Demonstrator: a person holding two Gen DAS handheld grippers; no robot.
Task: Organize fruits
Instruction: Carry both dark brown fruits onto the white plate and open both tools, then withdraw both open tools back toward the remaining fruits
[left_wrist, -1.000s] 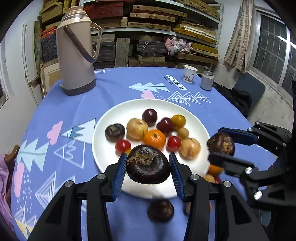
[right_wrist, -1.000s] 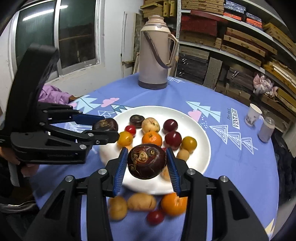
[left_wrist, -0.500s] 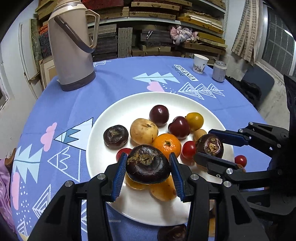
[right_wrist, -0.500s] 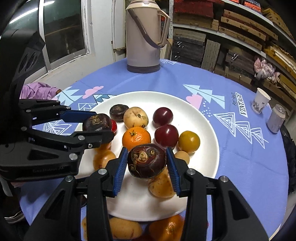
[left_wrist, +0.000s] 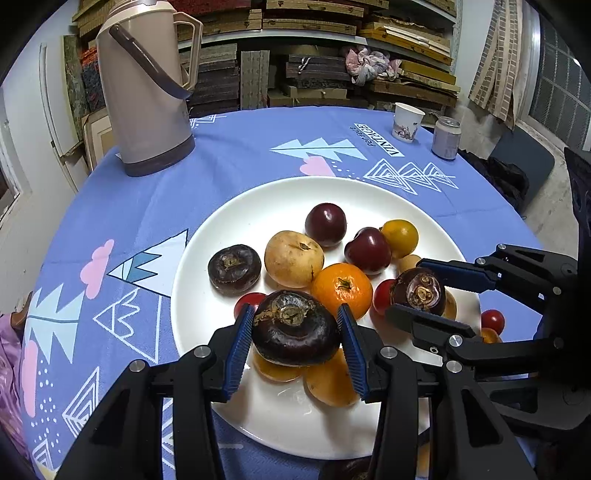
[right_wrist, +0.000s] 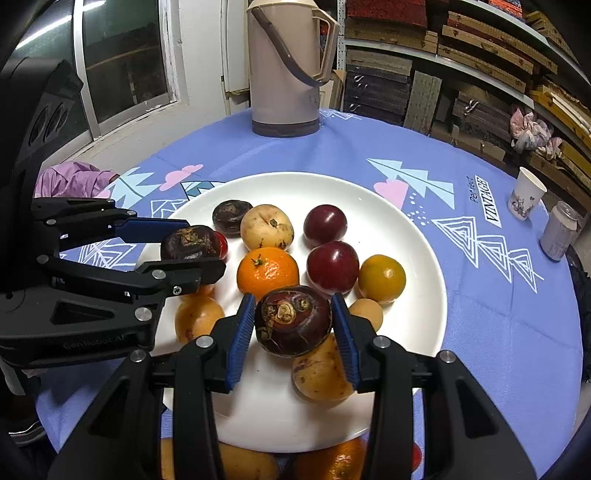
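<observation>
While both grippers hang over the white plate (left_wrist: 207, 295), the left gripper (left_wrist: 295, 332) has its jaws clamped on a dark water chestnut (left_wrist: 295, 332), and the right gripper (right_wrist: 293, 325) grips another chestnut (right_wrist: 291, 321); an orange (right_wrist: 267, 273) lies just beyond those jaws.

Even indoor light, sharp focus; glare on white plate (left_wrist: 295, 402); dark window (right_wrist: 122, 70) reflects lamp streak; fisheye bending, black corners.
</observation>
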